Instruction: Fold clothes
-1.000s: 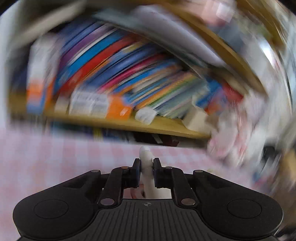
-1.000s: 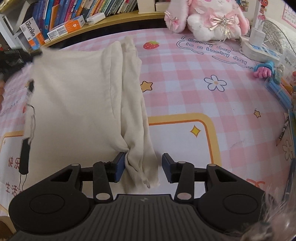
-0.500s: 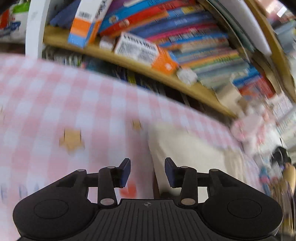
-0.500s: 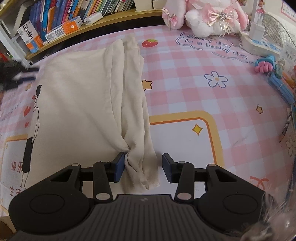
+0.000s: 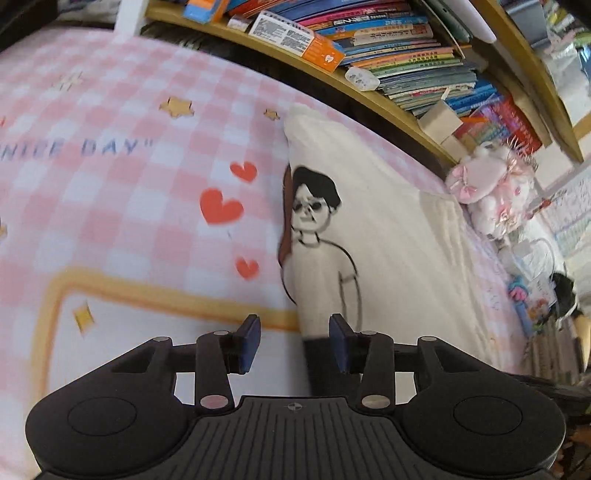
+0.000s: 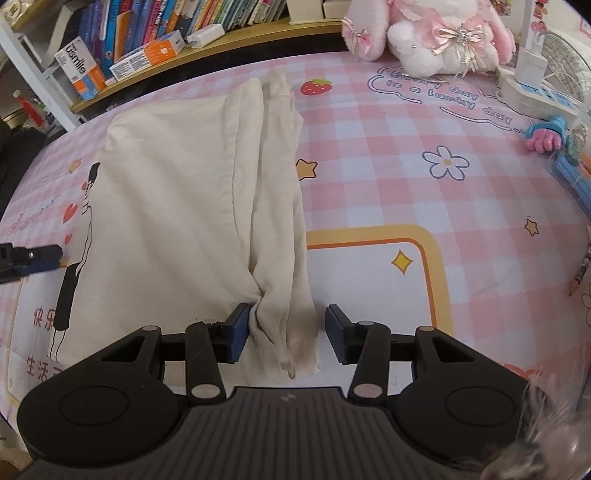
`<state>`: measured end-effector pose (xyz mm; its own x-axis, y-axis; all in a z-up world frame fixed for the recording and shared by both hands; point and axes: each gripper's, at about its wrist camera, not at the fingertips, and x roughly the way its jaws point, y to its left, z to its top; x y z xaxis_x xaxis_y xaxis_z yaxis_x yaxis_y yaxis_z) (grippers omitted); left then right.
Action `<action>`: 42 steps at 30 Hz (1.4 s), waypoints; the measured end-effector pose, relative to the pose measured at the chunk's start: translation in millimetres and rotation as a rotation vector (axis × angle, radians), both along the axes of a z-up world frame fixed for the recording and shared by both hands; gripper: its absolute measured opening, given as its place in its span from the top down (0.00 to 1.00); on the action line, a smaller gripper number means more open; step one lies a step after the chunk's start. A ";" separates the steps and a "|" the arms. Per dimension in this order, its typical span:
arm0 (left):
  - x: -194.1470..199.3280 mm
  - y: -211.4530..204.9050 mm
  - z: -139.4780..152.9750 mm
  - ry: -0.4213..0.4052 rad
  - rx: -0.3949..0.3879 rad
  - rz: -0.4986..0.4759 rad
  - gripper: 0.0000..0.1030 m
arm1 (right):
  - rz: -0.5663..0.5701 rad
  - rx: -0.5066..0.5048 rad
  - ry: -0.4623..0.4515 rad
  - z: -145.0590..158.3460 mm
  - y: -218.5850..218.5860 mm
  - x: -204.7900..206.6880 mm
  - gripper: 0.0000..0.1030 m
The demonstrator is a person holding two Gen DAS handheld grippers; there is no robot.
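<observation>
A cream T-shirt (image 6: 177, 206) with a black line drawing of a figure (image 5: 317, 236) lies folded lengthwise on the pink checked cloth (image 6: 388, 177). My right gripper (image 6: 282, 332) is open, its blue pads on either side of the bunched folded edge (image 6: 284, 325) at the near end. My left gripper (image 5: 293, 341) is open over the shirt's printed edge (image 5: 317, 350), nothing gripped; its tip (image 6: 33, 258) shows at the left of the right wrist view.
A bookshelf (image 6: 155, 40) full of books runs along the far edge. A pink plush rabbit (image 6: 428, 33) sits at the back right, with a power strip (image 6: 532, 92) and pink toy (image 6: 546, 134) beside it.
My left gripper let go of the cream fabric, opened and swung down from the bookshelf to the shirt's printed edge. The shirt now lies flat. My right gripper stayed put.
</observation>
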<state>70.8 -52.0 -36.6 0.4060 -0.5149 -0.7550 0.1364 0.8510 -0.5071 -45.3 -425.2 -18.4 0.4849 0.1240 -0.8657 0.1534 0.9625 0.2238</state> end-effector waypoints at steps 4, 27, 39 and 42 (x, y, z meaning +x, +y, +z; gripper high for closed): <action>-16.2 -4.3 -5.4 0.051 -0.089 0.069 0.67 | 0.008 0.003 -0.008 -0.1 -0.3 -2.1 0.58; -63.7 0.0 4.1 0.065 -0.039 0.166 0.75 | 0.036 0.221 0.005 -5.9 -14.1 -14.1 0.69; -87.9 -25.2 40.3 -0.150 0.150 0.051 0.96 | 0.025 0.209 0.012 -5.5 -7.8 -12.9 0.71; -82.9 -23.5 35.8 -0.110 0.180 0.047 0.95 | 0.057 0.196 -0.001 -1.9 -0.2 -18.6 0.72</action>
<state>-12.1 -75.5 -0.8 0.5115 -0.3549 -0.7826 0.1410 0.9331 -0.3309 -63.9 -425.4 -20.3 0.4731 0.3174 -0.8219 0.1001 0.9074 0.4081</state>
